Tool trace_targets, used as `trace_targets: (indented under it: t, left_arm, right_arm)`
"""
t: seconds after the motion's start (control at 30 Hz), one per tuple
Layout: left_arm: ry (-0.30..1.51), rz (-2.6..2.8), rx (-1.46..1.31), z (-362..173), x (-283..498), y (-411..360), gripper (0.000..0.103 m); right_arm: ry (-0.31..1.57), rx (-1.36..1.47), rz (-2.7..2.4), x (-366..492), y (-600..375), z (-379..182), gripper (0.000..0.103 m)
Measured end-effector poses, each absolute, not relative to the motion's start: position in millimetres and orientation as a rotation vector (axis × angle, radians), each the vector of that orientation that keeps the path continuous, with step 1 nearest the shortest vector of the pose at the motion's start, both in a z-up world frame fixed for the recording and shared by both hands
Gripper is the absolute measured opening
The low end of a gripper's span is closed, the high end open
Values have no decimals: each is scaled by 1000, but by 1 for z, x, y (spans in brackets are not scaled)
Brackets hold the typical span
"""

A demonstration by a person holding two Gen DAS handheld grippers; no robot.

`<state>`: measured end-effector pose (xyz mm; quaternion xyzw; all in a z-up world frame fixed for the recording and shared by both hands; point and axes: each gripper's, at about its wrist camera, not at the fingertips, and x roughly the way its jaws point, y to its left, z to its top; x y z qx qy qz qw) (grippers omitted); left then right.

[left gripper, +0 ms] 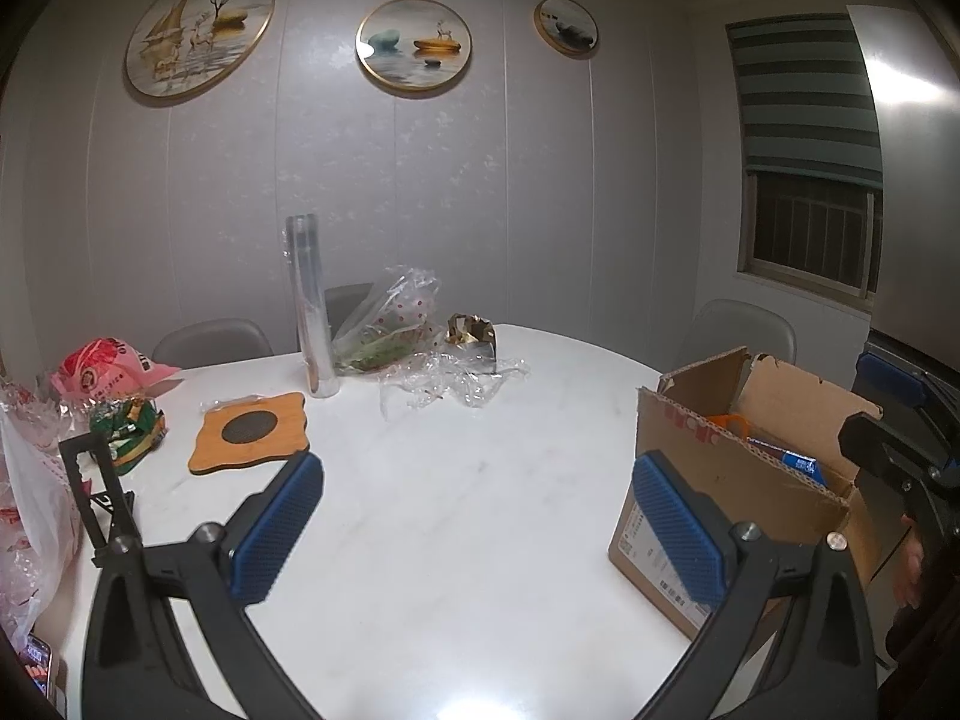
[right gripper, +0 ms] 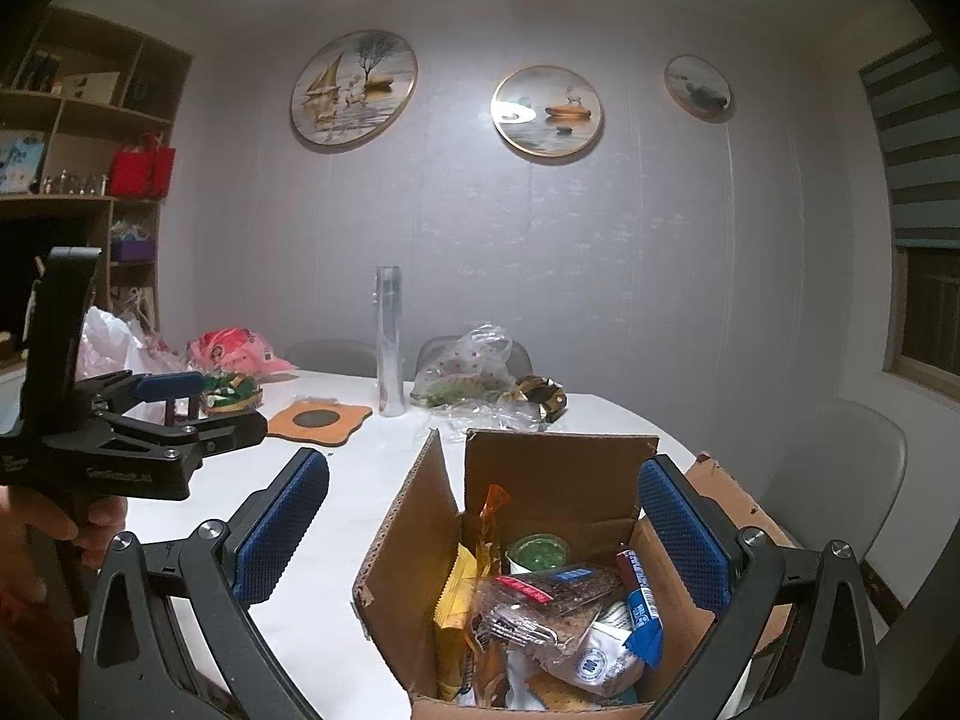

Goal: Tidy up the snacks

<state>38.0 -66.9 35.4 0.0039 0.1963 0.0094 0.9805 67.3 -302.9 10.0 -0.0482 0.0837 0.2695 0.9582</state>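
Note:
An open cardboard box [right gripper: 414, 546] stands on the white table [right gripper: 312, 618], filled with several snack packets [right gripper: 540, 606], an orange wrapper and a green-lidded cup. My right gripper [right gripper: 483, 480] hovers over the box, open, nothing between its blue pads. My left gripper [left gripper: 474, 480] is open above bare tabletop, left of the box [left gripper: 720, 480]. A green snack packet [left gripper: 129, 429] and a pink bag [left gripper: 102, 366] lie at the table's far left. The right gripper [left gripper: 876, 414] shows at the right edge of the left wrist view, and the left gripper [right gripper: 222, 405] is at the left of the right wrist view.
A wooden coaster [left gripper: 249, 429], an upright silvery tube [left gripper: 312, 306], a clear bag with greens [left gripper: 390, 330], crumpled plastic [left gripper: 456, 384] and a gold wrapper [left gripper: 471, 330] sit toward the table's back. White plastic bags [left gripper: 36, 492] crowd the left edge. Chairs [left gripper: 744, 324] surround the table.

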Motion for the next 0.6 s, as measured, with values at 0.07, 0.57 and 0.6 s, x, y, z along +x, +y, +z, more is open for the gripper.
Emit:
trace_targets:
  t: [0.07,0.57,0.6]
  left_arm:
    - [395,18,7,35,38,-68,102]
    - [387,10,2,35,34,-66,102]
    - [386,9,2,35,33,-66,102]
  right_arm:
    - [170,-98,547,66,-302,10,103]
    - [170,-99,545,65,-302,10,103]
    - [170,-99,545,65,-302,10,103]
